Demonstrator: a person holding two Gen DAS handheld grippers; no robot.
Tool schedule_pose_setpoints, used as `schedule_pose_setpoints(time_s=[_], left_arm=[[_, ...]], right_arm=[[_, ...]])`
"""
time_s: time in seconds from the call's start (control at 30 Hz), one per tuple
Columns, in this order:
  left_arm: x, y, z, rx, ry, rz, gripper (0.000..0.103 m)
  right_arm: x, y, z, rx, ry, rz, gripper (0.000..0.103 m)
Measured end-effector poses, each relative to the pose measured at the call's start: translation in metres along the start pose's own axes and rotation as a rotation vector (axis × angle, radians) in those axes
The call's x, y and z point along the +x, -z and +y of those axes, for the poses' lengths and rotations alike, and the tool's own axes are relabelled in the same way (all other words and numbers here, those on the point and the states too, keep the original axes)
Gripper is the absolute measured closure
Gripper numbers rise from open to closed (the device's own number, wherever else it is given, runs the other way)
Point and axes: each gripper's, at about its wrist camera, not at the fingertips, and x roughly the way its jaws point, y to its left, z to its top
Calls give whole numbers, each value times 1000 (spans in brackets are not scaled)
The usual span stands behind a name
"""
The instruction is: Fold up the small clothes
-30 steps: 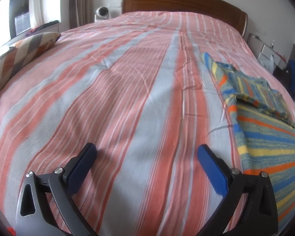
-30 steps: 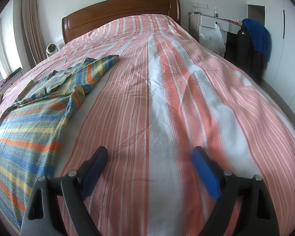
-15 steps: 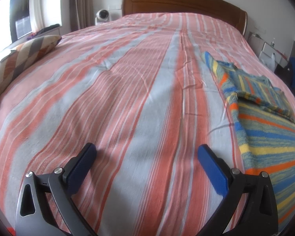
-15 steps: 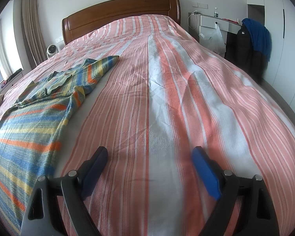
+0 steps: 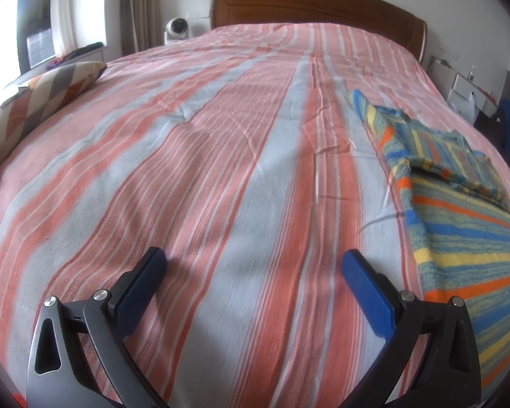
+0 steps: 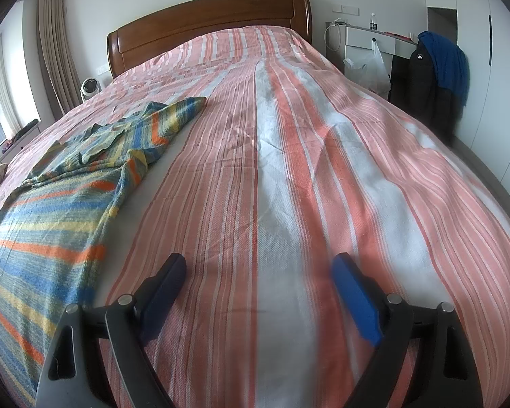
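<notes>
Striped sweater (image 5: 459, 224) flat on bedspread (image 5: 221, 170) — left hand-held gripper (image 5: 255, 265), right hand-held gripper (image 6: 258, 268) both agape, empty.

I see a bedspread (image 5: 221, 156) in salmon, white and pale grey stripes, and on it a sweater (image 6: 54, 200) banded blue, yellow, orange and green. My gripper pads (image 5: 367, 292) are blue, the headboard (image 6: 204, 23) reddish brown.

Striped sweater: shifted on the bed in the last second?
No. In the right wrist view the striped sweater keeps its place against the headboard and bedspread stripes; both grippers hang open beside it.
</notes>
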Motion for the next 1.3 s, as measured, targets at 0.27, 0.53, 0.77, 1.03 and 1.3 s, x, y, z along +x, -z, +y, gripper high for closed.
schedule_pose_setpoints(time_s=[0.27,0.53,0.77,1.03,1.3], left_arm=[[0,-1,-1,0,4,1,0],[-69,23,8,-54,257,139,1],[-84,82,-33,114,316,385,2],[-62,88,-60,264,235,498,9],[-49,78,-23,58,353,575,99]], right_arm=[[-1,0,0,-4,5,2,15],[-51,-22,-34,140,-281,145,13],[-120,47,-9,70,-480,441,13],[-94,99,48,17,-511,589,40],[-90,87,59,-15,-522,573,95]])
